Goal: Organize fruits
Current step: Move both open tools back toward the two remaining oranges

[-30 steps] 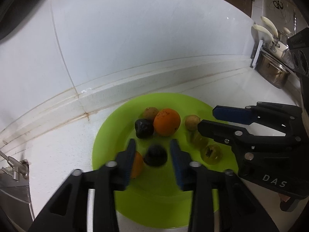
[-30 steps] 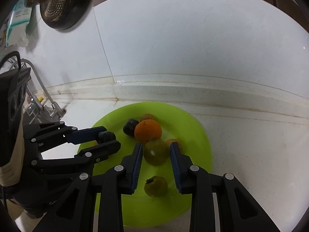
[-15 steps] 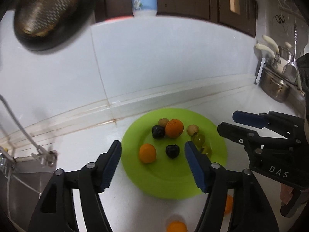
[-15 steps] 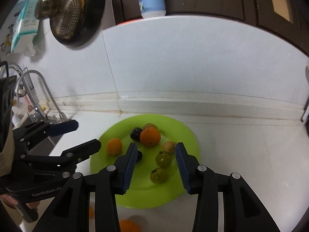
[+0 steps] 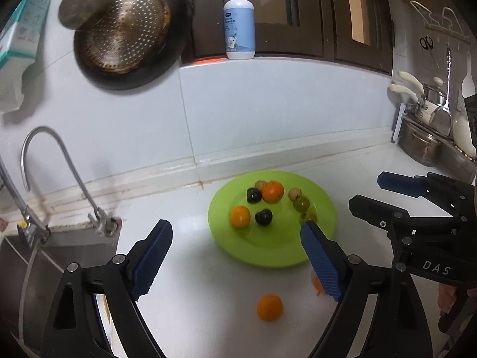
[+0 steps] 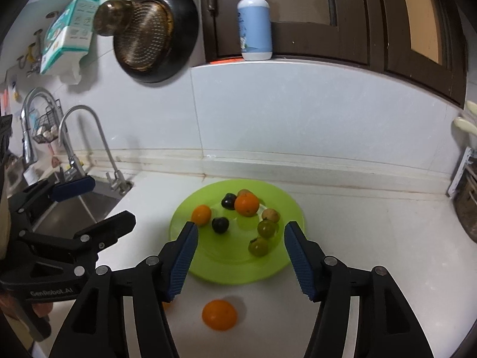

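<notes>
A lime green plate (image 5: 268, 253) (image 6: 220, 271) on the white counter holds two oranges (image 5: 272, 191) (image 6: 246, 204), two dark plums (image 5: 263, 217) (image 6: 220, 225), two green fruits (image 6: 258, 246) and two small brown fruits (image 6: 270, 214). One orange (image 5: 270, 307) (image 6: 219, 314) lies on the counter in front of the plate. Another orange piece (image 5: 316, 283) shows partly behind my left finger. My left gripper (image 5: 237, 253) is open and empty, above the counter before the plate. My right gripper (image 6: 240, 253) is open and empty, to its right (image 5: 396, 197).
A sink (image 6: 74, 211) with taps (image 5: 59, 161) lies to the left. A steel pot (image 5: 420, 146) and utensils stand at the right. A pan with a strainer (image 5: 125, 32) hangs on the wall; a soap bottle (image 5: 239, 21) stands on the sill.
Both grippers pulled back and up from the plate and opened wide. The left let go of a dark plum, the right a green fruit; both now lie on the plate.
</notes>
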### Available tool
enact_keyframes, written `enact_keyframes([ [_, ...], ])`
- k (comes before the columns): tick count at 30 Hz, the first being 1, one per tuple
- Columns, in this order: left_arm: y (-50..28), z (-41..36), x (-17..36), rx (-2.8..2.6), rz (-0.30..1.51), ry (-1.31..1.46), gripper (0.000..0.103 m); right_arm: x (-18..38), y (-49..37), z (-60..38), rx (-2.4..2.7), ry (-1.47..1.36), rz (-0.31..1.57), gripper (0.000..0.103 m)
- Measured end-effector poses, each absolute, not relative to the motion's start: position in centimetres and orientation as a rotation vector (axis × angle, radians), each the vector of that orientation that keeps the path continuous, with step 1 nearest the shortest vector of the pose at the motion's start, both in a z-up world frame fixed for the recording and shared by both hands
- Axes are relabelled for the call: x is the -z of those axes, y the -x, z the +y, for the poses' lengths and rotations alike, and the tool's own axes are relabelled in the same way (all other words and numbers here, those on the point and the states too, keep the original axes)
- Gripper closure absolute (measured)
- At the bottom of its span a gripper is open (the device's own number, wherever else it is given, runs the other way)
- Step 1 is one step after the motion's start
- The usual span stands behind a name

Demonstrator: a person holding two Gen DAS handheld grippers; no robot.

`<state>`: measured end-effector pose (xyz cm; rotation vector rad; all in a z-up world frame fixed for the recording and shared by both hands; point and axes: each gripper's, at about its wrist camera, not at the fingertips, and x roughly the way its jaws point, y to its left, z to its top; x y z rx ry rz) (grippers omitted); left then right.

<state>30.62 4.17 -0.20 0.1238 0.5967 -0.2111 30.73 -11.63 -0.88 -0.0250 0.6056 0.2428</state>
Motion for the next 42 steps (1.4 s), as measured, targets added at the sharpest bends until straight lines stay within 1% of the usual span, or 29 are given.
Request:
enact_keyframes([
  [13,-26.9,4.3,2.9,0.217,0.618,-0.148,0.015,2.9,-26.9,-10.8,-0.274,0.056,0.674,0.042],
  [23,-26.9,4.0,5.6,0.24,0.686,-0.15,0.016,5.2,-26.6,-10.3,-0.304,0.079,0.733,0.042],
  [29,-27.4,3.6,7.6,0.259,0.74,-0.161,0.023,7.2,-27.1,-10.5,-0.316,0.066,0.796,0.042],
  [36,-28.3,3.1,9.5,0.308,0.804,-0.142,0.036,9.1,-27.7,-10.6,-0.333,0.052,0.849,0.043],
  [38,-28.6,3.0,9.9,0.322,0.819,-0.134,0.038,9.5,-27.9,-10.6,-0.341,0.048,0.859,0.043],
  [42,-29.3,3.0,10.5,0.341,0.847,-0.097,0.042,10.1,-28.6,-10.7,-0.351,0.032,0.882,0.047],
])
